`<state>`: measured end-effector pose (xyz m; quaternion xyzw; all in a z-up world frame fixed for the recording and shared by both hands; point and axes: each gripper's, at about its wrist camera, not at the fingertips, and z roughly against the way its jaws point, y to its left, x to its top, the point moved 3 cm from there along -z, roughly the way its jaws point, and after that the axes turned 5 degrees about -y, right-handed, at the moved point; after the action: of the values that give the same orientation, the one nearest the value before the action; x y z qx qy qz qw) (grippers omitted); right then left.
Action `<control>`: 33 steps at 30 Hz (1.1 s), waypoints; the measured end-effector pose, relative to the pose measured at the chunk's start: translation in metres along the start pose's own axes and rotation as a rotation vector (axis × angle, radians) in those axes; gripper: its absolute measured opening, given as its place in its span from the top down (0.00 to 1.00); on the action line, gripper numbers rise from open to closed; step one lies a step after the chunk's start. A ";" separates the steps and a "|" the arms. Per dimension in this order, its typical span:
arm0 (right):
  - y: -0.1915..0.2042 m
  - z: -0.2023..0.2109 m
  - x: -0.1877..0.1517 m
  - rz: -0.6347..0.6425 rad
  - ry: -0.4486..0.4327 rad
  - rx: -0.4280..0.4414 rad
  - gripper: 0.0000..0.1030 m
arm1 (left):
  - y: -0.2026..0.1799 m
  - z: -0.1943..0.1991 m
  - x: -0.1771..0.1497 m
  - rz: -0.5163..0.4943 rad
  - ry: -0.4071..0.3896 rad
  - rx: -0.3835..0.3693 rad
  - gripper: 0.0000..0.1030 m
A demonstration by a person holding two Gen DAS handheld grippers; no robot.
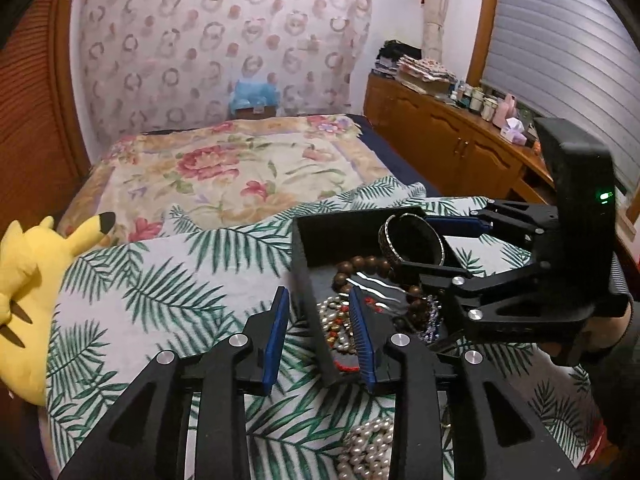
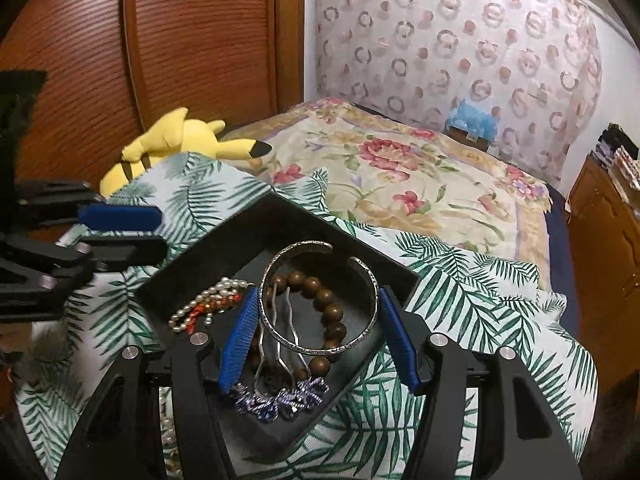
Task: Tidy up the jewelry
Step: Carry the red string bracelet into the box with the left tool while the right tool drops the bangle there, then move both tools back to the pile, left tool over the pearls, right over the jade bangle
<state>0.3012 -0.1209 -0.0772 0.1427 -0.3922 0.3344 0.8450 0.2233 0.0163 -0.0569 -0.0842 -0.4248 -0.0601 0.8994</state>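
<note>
Silver bangle (image 2: 320, 300) clamped in right gripper (image 2: 318, 332); engraving unreadable; left gripper (image 1: 320, 332) parted, empty

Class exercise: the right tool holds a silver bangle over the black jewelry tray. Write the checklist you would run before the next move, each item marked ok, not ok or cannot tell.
1. Silver bangle held between the right tool's pads: ok, both pads sit against its sides.
2. Bangle over the black tray: ok.
3. Landing spot free: not ok, wooden bead bracelet and hairpin lie beneath.
4. Left tool empty: ok, pads apart, straddling the tray wall.
5. Pearl strand outside the tray on the leaf-print cloth: not ok.
6. Tray resting flat: cannot tell.
</note>
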 end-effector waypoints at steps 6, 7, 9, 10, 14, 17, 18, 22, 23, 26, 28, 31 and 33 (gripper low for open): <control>0.001 -0.006 0.003 0.018 -0.004 -0.046 0.39 | 0.005 0.009 -0.003 0.001 -0.009 0.018 0.71; 0.000 -0.006 0.003 0.012 -0.006 -0.044 0.39 | 0.005 0.010 -0.004 0.001 -0.009 0.019 0.71; -0.002 -0.003 0.003 -0.004 -0.017 -0.041 0.39 | 0.004 0.012 -0.005 -0.001 -0.010 0.021 0.71; -0.004 0.000 0.003 -0.006 -0.025 -0.044 0.39 | 0.004 0.013 -0.006 -0.002 -0.009 0.023 0.71; -0.008 0.012 0.004 -0.024 -0.051 -0.045 0.39 | 0.006 0.015 -0.010 0.003 -0.002 0.026 0.71; -0.010 0.023 0.004 -0.044 -0.066 -0.051 0.39 | 0.004 0.019 -0.012 -0.001 0.000 0.028 0.71; -0.010 0.029 0.002 -0.054 -0.075 -0.053 0.39 | 0.004 0.021 -0.014 -0.002 -0.001 0.028 0.71; -0.003 0.058 -0.010 -0.075 -0.101 -0.040 0.39 | 0.002 0.028 -0.023 -0.008 0.005 0.026 0.70; 0.002 0.067 -0.015 -0.071 -0.103 -0.039 0.39 | 0.002 0.030 -0.026 -0.010 0.009 0.026 0.71; 0.014 0.084 -0.030 -0.073 -0.095 -0.026 0.39 | 0.000 0.036 -0.034 -0.012 0.017 0.024 0.70; 0.022 0.092 -0.042 -0.073 -0.080 -0.019 0.39 | -0.001 0.039 -0.041 -0.015 0.028 0.021 0.70; 0.036 0.101 -0.067 -0.077 -0.040 -0.002 0.39 | -0.003 0.045 -0.053 -0.025 0.037 0.020 0.54; 0.044 0.103 -0.080 -0.084 -0.015 0.002 0.39 | -0.005 0.047 -0.061 -0.031 0.052 0.019 0.54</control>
<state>0.1757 -0.1768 -0.0711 0.1625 -0.3916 0.2979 0.8553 0.1481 0.0232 -0.0743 -0.0674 -0.4030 -0.0718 0.9099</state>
